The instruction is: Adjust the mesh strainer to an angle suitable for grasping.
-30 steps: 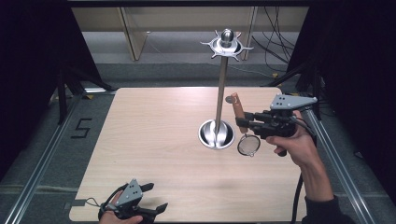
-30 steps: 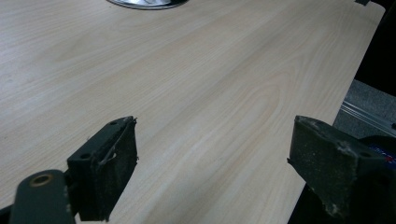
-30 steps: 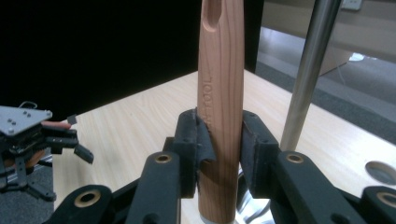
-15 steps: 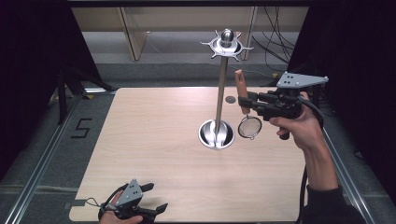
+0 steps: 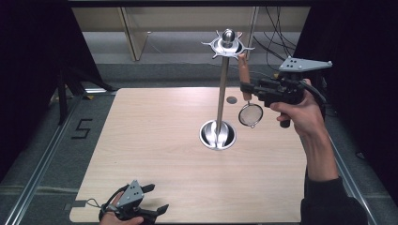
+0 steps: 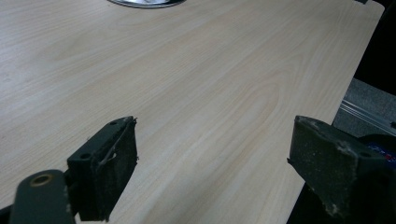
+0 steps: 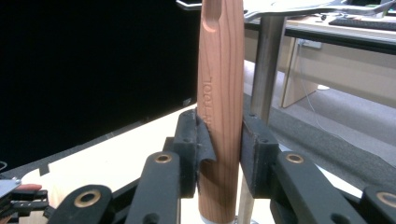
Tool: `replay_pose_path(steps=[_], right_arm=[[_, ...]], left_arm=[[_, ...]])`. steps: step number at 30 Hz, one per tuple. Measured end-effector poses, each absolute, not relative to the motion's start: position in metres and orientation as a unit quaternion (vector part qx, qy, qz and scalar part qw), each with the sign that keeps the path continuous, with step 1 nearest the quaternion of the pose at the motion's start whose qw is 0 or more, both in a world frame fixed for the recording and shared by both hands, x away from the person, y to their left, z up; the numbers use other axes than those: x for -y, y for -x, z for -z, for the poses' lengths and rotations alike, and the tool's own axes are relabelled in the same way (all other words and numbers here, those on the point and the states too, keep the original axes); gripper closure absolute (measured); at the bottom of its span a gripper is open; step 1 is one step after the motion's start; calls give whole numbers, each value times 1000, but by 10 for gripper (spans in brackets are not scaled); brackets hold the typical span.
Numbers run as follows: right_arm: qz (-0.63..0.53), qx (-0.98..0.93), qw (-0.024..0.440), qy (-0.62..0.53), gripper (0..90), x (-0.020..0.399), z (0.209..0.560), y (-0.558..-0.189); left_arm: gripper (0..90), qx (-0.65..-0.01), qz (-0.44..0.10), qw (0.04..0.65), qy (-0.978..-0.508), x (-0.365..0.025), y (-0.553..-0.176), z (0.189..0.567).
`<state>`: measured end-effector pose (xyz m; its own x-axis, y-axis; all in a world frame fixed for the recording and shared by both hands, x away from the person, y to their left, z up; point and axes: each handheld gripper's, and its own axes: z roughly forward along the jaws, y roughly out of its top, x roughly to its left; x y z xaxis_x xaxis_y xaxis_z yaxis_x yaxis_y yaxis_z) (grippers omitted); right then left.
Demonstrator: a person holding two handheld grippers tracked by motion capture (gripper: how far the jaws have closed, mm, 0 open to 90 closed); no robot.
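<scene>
Two grippers are seen over a pale wooden bench (image 5: 155, 140). The right gripper (image 5: 246, 86) is held up in the person's right hand (image 5: 300, 112) near the far right part of the bench, and its fingers (image 7: 189, 140) are closed tight on the wooden handle (image 7: 219, 93) of a small strainer (image 5: 250, 115). The handle is kept nearly upright, with its upper end just beside the spiked metal disc (image 5: 227, 45) at the top of a tall metal stand (image 5: 221, 89); whether it touches a spike cannot be told. The strainer's round mesh bowl is hung below the fingers, above the bench and just to the right of the stand's pole. In the right gripper view, the pole (image 7: 266, 70) is seen just behind the handle, and lettering is stamped down the wood. The stand's shiny round base (image 5: 217, 135) is set near the middle of the bench, and a small dark round spot (image 5: 231, 100) is seen on the bench surface behind it. The left gripper (image 5: 155, 213) is kept low at the near edge of the bench, in the person's left hand (image 5: 115, 218). Its fingers (image 6: 105, 172) are spread wide apart and nothing is held between them; bare wood is seen between them, with the edge of the base (image 6: 144, 3) well beyond.
</scene>
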<state>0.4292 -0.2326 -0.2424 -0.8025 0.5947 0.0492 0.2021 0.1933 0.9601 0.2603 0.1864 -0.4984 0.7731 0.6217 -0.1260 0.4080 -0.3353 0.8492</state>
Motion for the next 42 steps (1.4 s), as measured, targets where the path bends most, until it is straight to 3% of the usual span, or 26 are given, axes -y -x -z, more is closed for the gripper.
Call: replay_pose_path(steps=[27, 42], right_arm=[[-567, -756, 144, -293, 712, 220, 254, -449], [-570, -749, 149, -302, 660, 228, 260, -444]], left_arm=[[147, -317, -112, 480, -811, -186, -260, 499], [147, -318, -113, 478, -811, -187, -261, 498]])
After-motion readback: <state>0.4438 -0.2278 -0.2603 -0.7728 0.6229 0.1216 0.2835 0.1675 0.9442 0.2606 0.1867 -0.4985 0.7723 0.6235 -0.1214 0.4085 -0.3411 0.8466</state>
